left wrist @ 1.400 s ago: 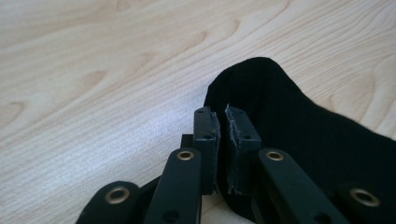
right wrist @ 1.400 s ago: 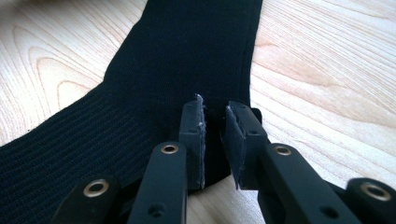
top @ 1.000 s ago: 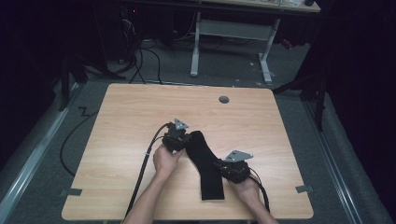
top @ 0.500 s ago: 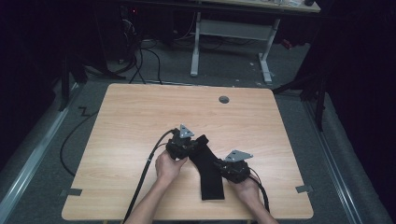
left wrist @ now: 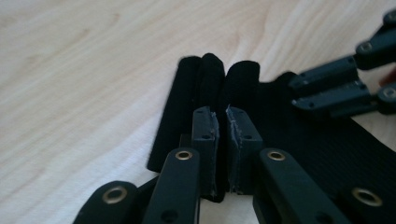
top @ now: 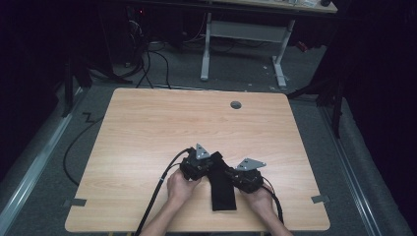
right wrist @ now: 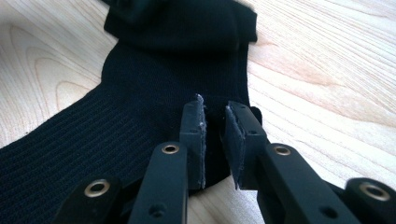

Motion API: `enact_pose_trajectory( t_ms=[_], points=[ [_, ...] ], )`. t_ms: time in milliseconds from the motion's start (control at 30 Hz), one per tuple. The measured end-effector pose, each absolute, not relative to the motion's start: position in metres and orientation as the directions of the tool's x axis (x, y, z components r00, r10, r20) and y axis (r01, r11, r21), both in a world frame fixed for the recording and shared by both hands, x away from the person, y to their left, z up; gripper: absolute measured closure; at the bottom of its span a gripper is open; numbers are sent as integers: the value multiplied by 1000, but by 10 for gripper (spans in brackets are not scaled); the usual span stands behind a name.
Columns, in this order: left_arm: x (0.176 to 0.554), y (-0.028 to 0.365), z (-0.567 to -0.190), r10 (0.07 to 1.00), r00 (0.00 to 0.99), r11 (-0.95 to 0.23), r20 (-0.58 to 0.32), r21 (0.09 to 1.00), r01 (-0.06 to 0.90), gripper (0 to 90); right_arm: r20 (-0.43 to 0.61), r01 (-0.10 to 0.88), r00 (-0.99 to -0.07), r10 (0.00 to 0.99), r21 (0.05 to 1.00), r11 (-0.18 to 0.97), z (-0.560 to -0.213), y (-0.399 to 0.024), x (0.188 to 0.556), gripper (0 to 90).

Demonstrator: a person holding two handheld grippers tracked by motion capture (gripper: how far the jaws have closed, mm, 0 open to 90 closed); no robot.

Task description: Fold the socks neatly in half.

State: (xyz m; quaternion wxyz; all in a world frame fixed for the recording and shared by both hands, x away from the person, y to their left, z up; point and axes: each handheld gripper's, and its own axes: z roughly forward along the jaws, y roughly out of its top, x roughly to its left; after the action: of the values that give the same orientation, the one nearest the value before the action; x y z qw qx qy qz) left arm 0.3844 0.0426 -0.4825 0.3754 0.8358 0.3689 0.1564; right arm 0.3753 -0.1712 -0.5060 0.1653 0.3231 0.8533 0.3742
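The left tool [left wrist: 222,116] pinches a fold of the black sock [left wrist: 322,149] on the table [left wrist: 84,70]; the other tool [left wrist: 338,88] is near.

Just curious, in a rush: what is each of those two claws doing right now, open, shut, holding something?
Left gripper: shut on a fold of the black sock.
Right gripper: shut on the sock's edge.

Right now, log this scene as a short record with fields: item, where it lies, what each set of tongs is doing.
item: black sock, ribbed knit
place: near edge of the wooden table, between both hands
shape: far end folded over on itself
left tongs: nearly shut, pinching a fold at the sock's folded end
right tongs: closed on the sock's edge, cloth between the pads
other: round hole near the table's far edge
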Motion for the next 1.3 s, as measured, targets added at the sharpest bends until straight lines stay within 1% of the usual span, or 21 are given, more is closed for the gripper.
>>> enact_pose_trajectory(
  t_ms=[100, 300, 400, 467, 567, 667, 767, 867, 1000, 1167, 1300],
  points=[
    [382, 40, -488, 722, 691, -449, -33, 738, 504, 807, -43, 425, -737, 675, 747, 512, -506, -171, 375, 776],
    [380, 43, -489, 718, 693, -431, -69, 738, 520, 705, -50, 419, -738, 673, 747, 515, -506, -171, 375, 765],
    [377, 46, -484, 711, 698, -412, -85, 754, 511, 651, -21, 437, -736, 676, 749, 499, -504, -173, 376, 739],
    [374, 49, -480, 712, 696, -400, -91, 763, 509, 633, 1, 444, -734, 679, 757, 479, -502, -175, 376, 748],
    [374, 54, -474, 721, 684, -366, -113, 775, 515, 634, 12, 435, -734, 679, 776, 457, -493, -176, 375, 785],
    [376, 57, -471, 739, 664, -345, -116, 781, 521, 648, 2, 416, -739, 673, 787, 455, -483, -174, 376, 833],
    [381, 58, -471, 759, 639, -327, -125, 776, 540, 653, -3, 404, -745, 667, 794, 454, -473, -168, 381, 852],
    [386, 56, -471, 768, 627, -320, -130, 770, 552, 642, -12, 396, -745, 667, 797, 456, -466, -159, 388, 851],
    [395, 53, -471, 791, 596, -307, -135, 756, 579, 573, -12, 404, -735, 678, 795, 453, -463, -148, 397, 846],
    [398, 47, -477, 786, 603, -337, -137, 723, 603, 549, -12, 440, -725, 689, 762, 476, -471, -138, 408, 843],
    [395, 45, -484, 777, 616, -363, -132, 705, 609, 536, -13, 459, -729, 685, 733, 502, -480, -141, 408, 834]
  ],
)
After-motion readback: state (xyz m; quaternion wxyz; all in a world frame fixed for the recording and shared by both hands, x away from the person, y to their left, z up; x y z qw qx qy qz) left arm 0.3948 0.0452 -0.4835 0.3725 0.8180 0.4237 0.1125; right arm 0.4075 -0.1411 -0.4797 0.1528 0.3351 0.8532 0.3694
